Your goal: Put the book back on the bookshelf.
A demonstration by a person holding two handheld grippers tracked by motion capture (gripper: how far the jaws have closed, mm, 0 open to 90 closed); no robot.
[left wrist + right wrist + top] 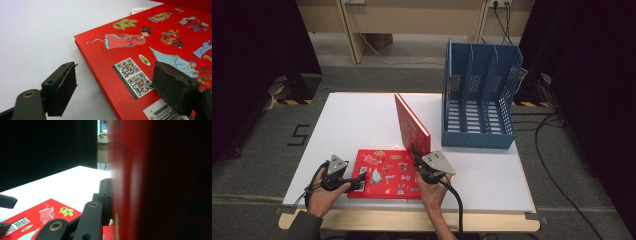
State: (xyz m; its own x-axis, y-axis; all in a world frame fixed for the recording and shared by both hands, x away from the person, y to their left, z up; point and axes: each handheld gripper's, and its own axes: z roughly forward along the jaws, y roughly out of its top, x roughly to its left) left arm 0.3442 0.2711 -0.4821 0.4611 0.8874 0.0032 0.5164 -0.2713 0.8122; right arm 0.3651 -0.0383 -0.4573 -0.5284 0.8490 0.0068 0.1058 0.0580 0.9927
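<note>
Near the front edge of the white table (357, 120), two red books are in hand. One, the flat red book (384, 175), lies face up with its cartoon figures, QR codes and barcode showing, just in front of the person. The other, the upright red book (411, 125), stands on its lower edge at the right end of the flat one, its cover rising steeply and its spine pointing away toward the far side of the table.

The left gripper (357, 181) rests low at the flat book's left end. In the left gripper view its jaws stand wide apart: one pad hangs over the bare table beside the book's edge, the other over the cover near the QR codes (132, 76), and neither presses on anything.

The right gripper (416, 159) is clamped on the near bottom corner of the upright red book (130, 180); in its own view the cover runs up close against the camera, with one black jaw pressed to its left face.

Beyond the books, to the right, a blue file rack (479, 95) with three slots stands on the table, well apart from both grippers.
</note>
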